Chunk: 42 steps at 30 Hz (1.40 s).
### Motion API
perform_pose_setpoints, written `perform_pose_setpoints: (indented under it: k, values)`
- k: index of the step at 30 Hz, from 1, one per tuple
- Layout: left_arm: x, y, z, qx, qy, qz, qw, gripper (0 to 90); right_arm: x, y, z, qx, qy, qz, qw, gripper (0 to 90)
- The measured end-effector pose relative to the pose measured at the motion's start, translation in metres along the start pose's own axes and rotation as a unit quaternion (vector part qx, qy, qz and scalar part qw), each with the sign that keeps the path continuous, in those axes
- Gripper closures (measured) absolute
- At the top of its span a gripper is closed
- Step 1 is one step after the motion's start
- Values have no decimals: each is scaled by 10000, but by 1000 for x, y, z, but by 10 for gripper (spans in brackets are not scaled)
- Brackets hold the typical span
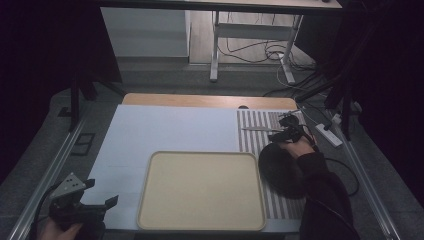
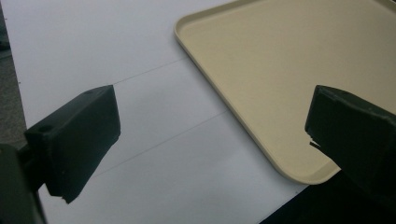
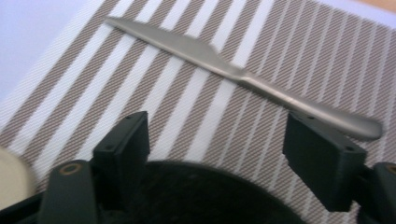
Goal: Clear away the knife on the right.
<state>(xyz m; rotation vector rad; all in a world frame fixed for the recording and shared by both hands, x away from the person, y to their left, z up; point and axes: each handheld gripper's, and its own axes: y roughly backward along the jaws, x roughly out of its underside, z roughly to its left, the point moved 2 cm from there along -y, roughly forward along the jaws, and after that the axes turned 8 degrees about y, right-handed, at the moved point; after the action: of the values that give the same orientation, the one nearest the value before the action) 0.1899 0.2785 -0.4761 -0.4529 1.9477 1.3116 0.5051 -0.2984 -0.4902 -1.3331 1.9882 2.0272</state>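
**Right gripper over a dark bowl, knife just beyond**

The table (image 1: 210, 101) is pale wood at its far edge, most of it covered by a smooth, matt white sheet (image 1: 165, 132) with faint straight crease lines; on the sheet's near half lies a cream tray (image 1: 201, 191), a rounded rectangle of plain plastic with a low raised rim, nothing on it; to its right sits a woven placemat (image 1: 252, 135) striped brown and white, its ribbed weave clear in the right gripper view; on the mat's near part rests a round bowl (image 1: 280, 170), black and dull, its curved rim reaching the tray's right edge; just beyond the bowl lies a slim knife (image 3: 243, 77) of brushed grey metal, flat on the stripes, blade tapered, handle widening to a rounded end.

The right gripper (image 1: 290, 131) hangs over the bowl's far rim, its square black jaws set apart with the rim (image 3: 196, 186) below and between them, the pads gripping nothing; the knife's handle lies near one jaw, untouched.

The left gripper (image 1: 97, 205) is at the near left corner, jaws spread wide over the sheet and the tray's corner (image 2: 303, 172), holding nothing.
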Motion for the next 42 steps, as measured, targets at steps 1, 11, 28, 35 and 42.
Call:
perform_pose_setpoints:
  k: [1,11,28,35,42]
  values:
    - [0,0,0,1,2,-2,10000,31,-1,-1,-3,32,9,10,10000,345]
    - [0,-2,-1,-26,-45,75,10000,32,-9,-20,-30,-176,-192,257,9993,814]
    - [0,-1,0,-17,-16,46,10000,32,-14,-52,-61,509,-221,415,9976,900]
    - [0,-1,-1,-29,-29,48,10000,32,-4,-45,-63,53,-222,728,9971,900]
    - [0,-1,-1,-40,-41,51,10000,32,4,-34,-59,-527,-163,1114,9922,900]
